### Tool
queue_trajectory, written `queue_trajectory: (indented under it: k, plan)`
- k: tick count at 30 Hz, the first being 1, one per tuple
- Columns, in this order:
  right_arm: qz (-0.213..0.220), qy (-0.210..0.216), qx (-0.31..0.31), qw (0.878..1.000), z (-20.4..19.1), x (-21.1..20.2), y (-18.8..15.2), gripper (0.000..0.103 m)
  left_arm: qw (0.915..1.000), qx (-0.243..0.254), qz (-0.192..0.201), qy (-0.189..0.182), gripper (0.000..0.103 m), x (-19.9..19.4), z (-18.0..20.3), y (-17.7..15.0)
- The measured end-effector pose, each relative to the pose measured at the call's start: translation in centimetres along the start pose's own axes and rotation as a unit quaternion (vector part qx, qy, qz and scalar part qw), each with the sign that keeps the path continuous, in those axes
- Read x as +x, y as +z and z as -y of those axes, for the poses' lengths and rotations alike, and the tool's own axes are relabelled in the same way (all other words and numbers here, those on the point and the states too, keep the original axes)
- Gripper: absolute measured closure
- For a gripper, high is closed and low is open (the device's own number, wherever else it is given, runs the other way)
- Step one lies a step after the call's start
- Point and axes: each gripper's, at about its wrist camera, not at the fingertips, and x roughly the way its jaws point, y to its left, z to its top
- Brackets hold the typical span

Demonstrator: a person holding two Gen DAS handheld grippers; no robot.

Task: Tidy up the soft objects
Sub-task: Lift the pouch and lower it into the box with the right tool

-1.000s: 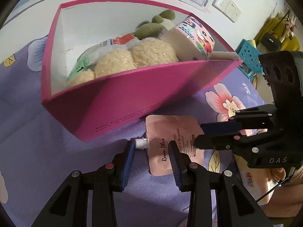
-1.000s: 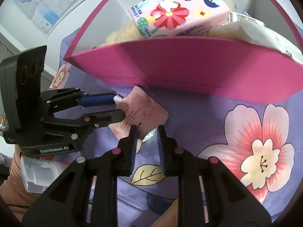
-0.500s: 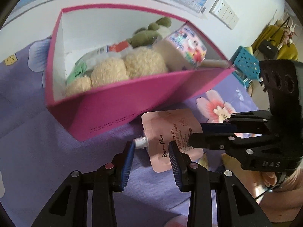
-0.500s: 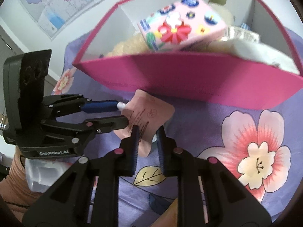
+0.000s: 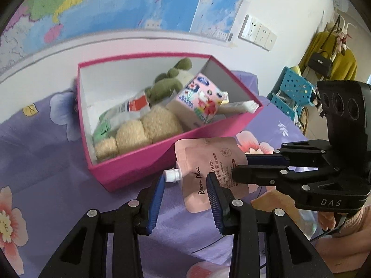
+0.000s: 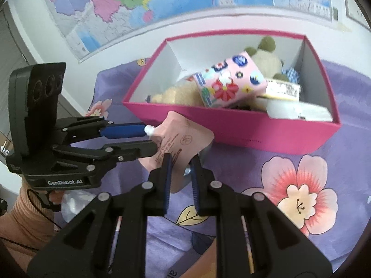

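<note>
A pink spouted cream pouch (image 5: 206,164) (image 6: 183,143) hangs in the air in front of a magenta box (image 5: 148,162) (image 6: 255,127). My left gripper (image 5: 185,192) (image 6: 148,139) is shut on the pouch's cap end, with the white cap (image 5: 171,175) between its blue pads. My right gripper (image 6: 180,173) (image 5: 238,166) is shut on the pouch's opposite edge. The box holds a beige plush (image 5: 143,132), a green plush (image 5: 169,81), a flowered pink tissue pack (image 5: 199,102) (image 6: 227,83) and packets.
A purple flowered cloth (image 5: 41,162) (image 6: 301,185) covers the table. A map hangs on the wall (image 5: 116,7) behind the box. A blue stool (image 5: 292,92) and a coat rack stand at the right. A clear plastic bag (image 6: 74,203) lies below the left gripper.
Both grippers have lifted the pouch up and back from the box; the box now looks lower and farther, and its inside shows more fully.
</note>
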Motion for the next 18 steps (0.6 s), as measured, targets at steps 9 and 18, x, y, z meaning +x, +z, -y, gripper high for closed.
queue_trajectory:
  k: [9,18]
  plan:
    - [0.027,-0.001,-0.010,1.000,-0.4,-1.4,0.2,0.084,0.9995,0.016,0.024,0.013,0.066,-2.1,1.4,0.2]
    - [0.043,0.001,-0.015,0.999,-0.6,-2.4,0.4,0.084,0.9987,0.023,0.041,0.022,0.066,-3.5,2.3,0.8]
